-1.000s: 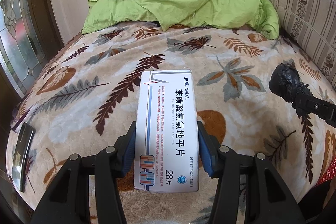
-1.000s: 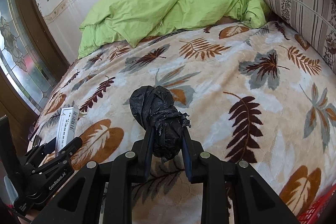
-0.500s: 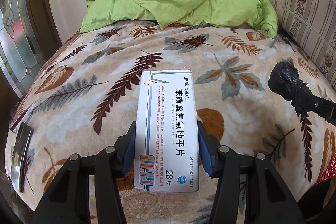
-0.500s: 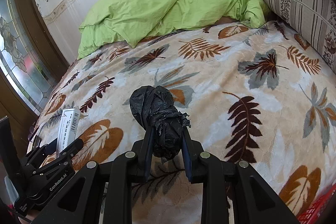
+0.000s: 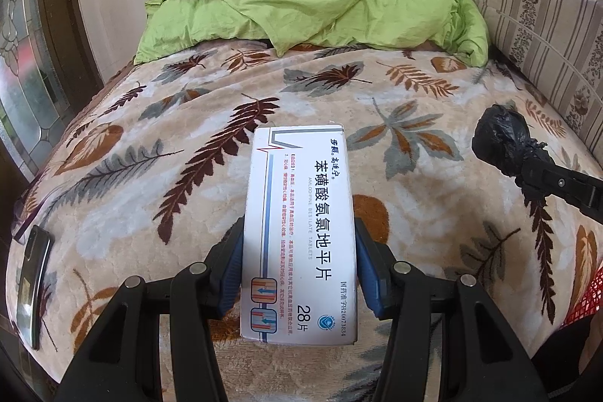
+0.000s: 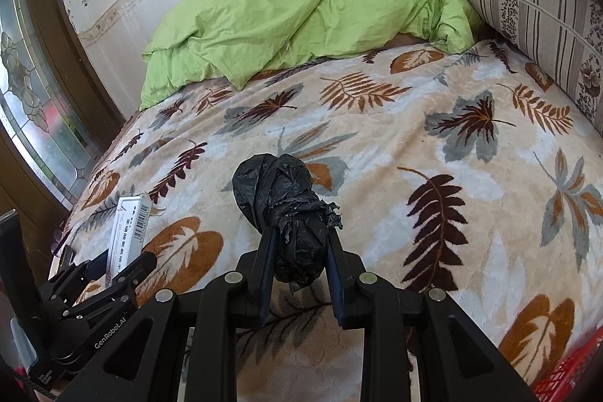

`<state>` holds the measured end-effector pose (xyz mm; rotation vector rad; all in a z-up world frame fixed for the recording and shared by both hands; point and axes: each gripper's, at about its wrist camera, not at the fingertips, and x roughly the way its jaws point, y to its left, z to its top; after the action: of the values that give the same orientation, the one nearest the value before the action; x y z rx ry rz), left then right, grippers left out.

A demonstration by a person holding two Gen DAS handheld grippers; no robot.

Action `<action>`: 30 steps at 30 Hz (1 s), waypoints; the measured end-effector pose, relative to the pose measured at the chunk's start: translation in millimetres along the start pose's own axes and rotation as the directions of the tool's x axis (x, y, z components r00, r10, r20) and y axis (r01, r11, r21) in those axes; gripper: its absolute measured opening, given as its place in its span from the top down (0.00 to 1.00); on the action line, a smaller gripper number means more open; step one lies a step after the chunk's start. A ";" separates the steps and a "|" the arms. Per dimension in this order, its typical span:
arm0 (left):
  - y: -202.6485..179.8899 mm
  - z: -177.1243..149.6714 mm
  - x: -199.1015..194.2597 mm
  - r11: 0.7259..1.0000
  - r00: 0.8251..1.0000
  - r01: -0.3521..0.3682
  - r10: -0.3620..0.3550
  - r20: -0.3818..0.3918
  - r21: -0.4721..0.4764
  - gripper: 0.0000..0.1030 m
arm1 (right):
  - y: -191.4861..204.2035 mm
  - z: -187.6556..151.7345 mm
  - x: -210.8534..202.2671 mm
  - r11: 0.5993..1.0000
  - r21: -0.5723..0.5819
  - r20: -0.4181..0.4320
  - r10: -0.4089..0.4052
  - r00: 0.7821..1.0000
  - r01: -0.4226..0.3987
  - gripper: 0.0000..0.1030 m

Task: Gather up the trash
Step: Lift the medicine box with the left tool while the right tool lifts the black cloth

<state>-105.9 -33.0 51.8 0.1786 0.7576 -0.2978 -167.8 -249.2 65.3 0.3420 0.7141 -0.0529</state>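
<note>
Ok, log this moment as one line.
left gripper: jaws shut on white medicine box | right gripper: jaws shut on black bag bundle | both above leaf-print blanket | red basket lower right

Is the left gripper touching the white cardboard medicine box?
Touching: the left wrist view shows the left gripper with blue pads pressed against both long sides of the white cardboard medicine box.

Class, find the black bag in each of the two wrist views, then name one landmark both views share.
Left wrist view: black bag at the right edge, clamped in the right gripper.
Right wrist view: black bag at bottom centre, between that gripper's fingers.
Shared landmark: green quilt at the head of the bed.
</note>
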 end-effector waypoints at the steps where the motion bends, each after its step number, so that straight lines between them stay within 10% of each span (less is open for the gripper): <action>1: -0.7 -0.2 -0.5 1.000 1.000 0.005 -0.005 0.001 0.001 0.50 | 0.8 -0.5 -1.6 1.000 -0.003 0.003 0.000 1.000 0.000 0.74; 30: -39.8 -22.0 -43.4 0.987 0.992 0.122 -0.124 0.005 0.108 0.50 | -11.9 -34.9 -64.2 0.998 0.065 0.022 0.017 1.000 -0.018 0.74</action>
<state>-163.1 -56.0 64.3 0.2321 0.7427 -0.4571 -240.4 -253.4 79.1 0.4097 0.6891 -0.0631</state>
